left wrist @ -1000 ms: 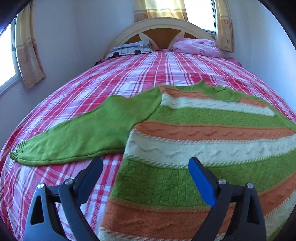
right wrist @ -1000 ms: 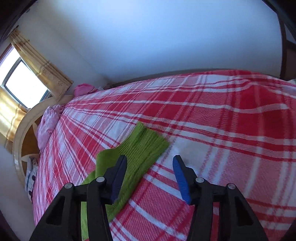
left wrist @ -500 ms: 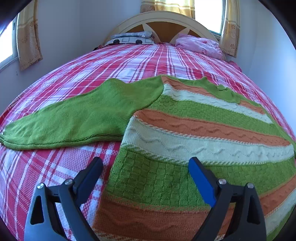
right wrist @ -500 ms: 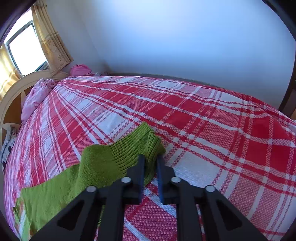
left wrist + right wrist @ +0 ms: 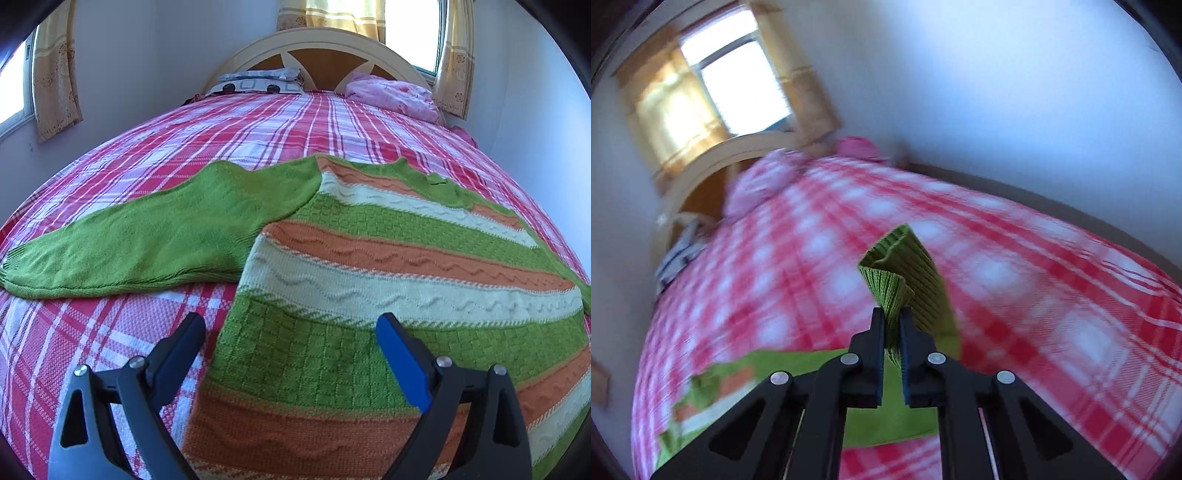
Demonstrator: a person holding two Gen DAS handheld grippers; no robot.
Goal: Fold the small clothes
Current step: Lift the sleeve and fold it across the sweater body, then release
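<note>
A striped sweater point(image 5: 388, 266) lies flat on the bed point(image 5: 258, 125); the right gripper point(image 5: 892, 325) pinches its green sleeve cuff point(image 5: 905, 273), best carried low toward 9 o'clock across the body, while the left gripper point(image 5: 291, 332) hovers open over the hem at 6 o'clock.

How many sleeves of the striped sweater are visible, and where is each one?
2. One green sleeve lies flat on the plaid bedspread, left of the sweater body. The other sleeve's ribbed cuff is pinched, lifted, in the right gripper.
</note>
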